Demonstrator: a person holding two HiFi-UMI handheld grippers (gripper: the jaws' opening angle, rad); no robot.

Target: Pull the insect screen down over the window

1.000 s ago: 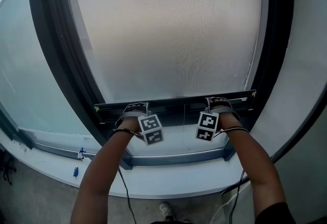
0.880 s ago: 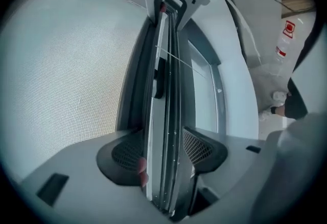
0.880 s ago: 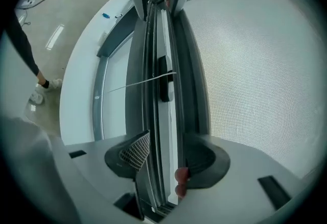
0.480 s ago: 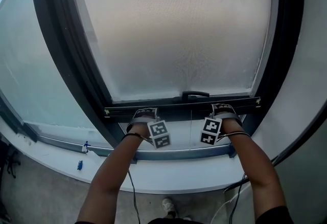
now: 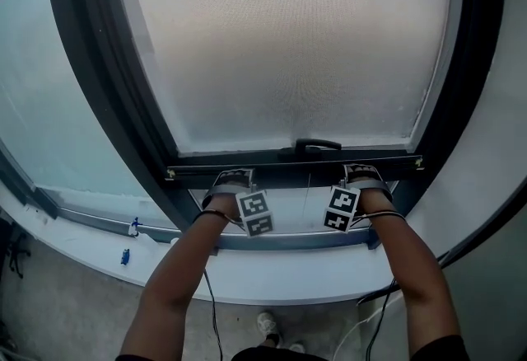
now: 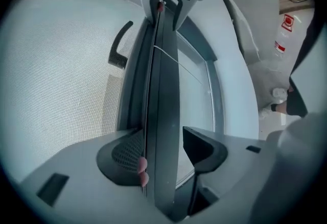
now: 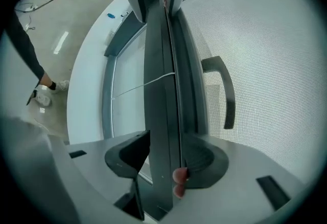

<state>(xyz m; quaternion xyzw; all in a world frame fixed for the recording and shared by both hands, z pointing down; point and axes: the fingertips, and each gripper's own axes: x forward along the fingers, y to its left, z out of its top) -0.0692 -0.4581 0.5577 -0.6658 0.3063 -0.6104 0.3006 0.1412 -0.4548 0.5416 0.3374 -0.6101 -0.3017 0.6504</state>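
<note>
- Insect screen (image 5: 288, 46) covered most of the window, and its bottom bar (image 5: 288, 171) sat level, a little above the lower window frame (image 5: 288, 241).
- 2 grippers held that bar: the left gripper (image 5: 232, 180) left of the black handle (image 5: 317, 144), the right gripper (image 5: 362, 174) right of it.
- Each gripper's jaws pinched the bar from both sides, set wide to its thickness.
- 1 strip of glass (image 5: 296, 211) showed below the bar.

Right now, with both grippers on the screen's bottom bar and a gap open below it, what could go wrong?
The left gripper and right gripper have their jaws on the thin bottom bar only; it may slip out, and the screen could ride back up. Pulling unevenly either side of the handle could tilt the bar and jam it in the window frame.
</note>
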